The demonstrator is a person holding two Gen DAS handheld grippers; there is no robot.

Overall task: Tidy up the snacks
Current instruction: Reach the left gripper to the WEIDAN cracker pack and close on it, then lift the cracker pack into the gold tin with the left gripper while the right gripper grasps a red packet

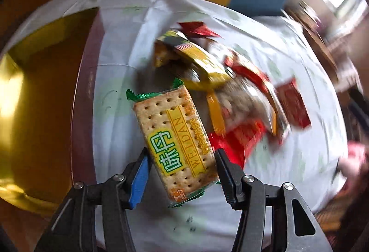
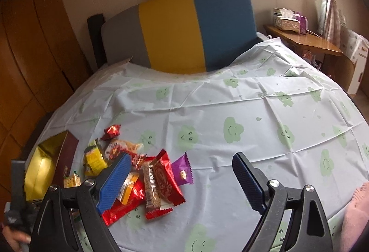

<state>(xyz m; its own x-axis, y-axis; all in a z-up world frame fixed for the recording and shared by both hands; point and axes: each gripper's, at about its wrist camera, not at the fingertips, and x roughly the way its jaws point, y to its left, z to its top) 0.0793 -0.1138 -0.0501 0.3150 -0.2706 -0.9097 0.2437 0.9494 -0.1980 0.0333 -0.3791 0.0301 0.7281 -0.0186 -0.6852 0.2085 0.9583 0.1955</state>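
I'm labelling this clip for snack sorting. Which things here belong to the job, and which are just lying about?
Job: cracker packet, snack pile, gold-lined box, left gripper.
Lying about: tissue box, cushion, side table.

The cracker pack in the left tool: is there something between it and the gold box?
Nothing visible. The cracker pack sits in the left tool, and only bare tablecloth separates it from the gold box, open beside it.
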